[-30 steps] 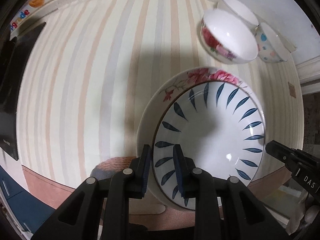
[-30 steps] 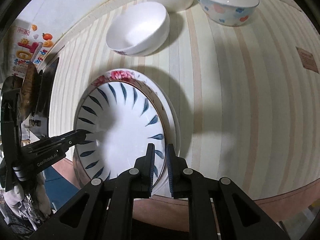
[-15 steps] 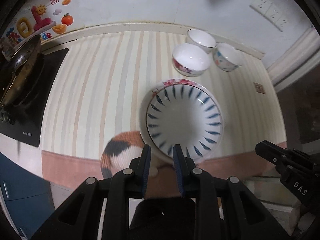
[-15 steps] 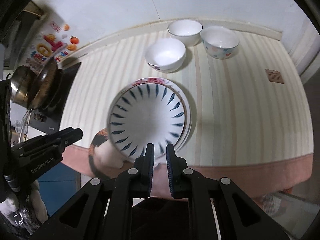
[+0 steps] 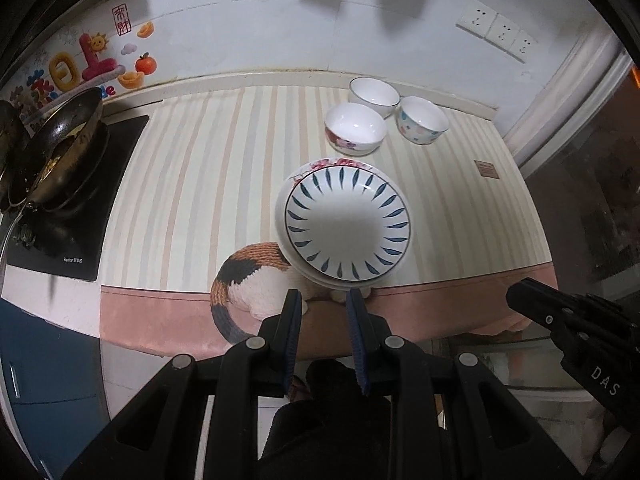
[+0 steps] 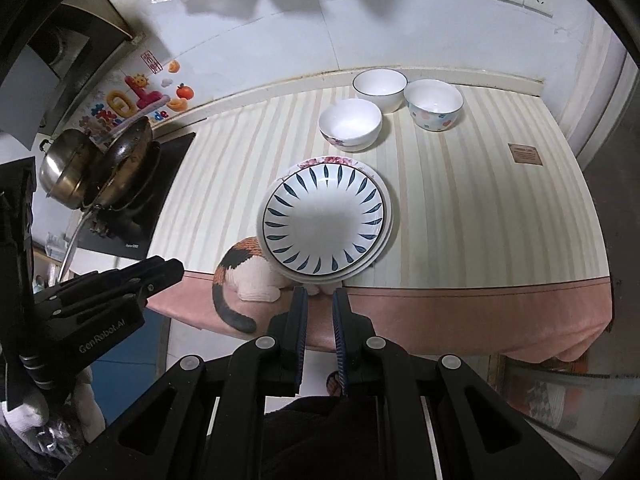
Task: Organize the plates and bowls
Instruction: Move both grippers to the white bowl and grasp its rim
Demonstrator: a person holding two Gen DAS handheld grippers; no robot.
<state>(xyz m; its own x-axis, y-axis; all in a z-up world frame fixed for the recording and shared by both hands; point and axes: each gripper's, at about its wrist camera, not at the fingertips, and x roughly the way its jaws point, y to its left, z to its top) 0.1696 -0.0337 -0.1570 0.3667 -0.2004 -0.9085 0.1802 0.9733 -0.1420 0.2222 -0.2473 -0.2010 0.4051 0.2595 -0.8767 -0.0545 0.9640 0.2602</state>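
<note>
A blue-leaf plate [image 5: 347, 224] [image 6: 325, 218] lies on top of a floral plate [image 5: 320, 165] [image 6: 316, 161] near the front edge of the striped counter. Three bowls stand behind it: a floral bowl [image 5: 355, 129] [image 6: 350, 125], a plain white bowl [image 5: 374, 96] [image 6: 380, 85] and a dotted bowl [image 5: 422, 119] [image 6: 434, 105]. My left gripper [image 5: 323, 300] and my right gripper [image 6: 320, 296] hang in front of the counter edge, below the plates. Both are slightly open and hold nothing.
A calico cat [image 5: 252, 280] [image 6: 244, 276] sits under the counter's front edge, left of the plates. A cooktop [image 5: 80, 200] with a wok [image 5: 68, 148] and a steel pot [image 6: 64, 168] is at the left. Wall sockets [image 5: 496, 34] are at the back right.
Both grippers have let go of the blue-leaf plate and pulled back and up from the counter. The plate stays on the floral plate. The cat has come into view.
</note>
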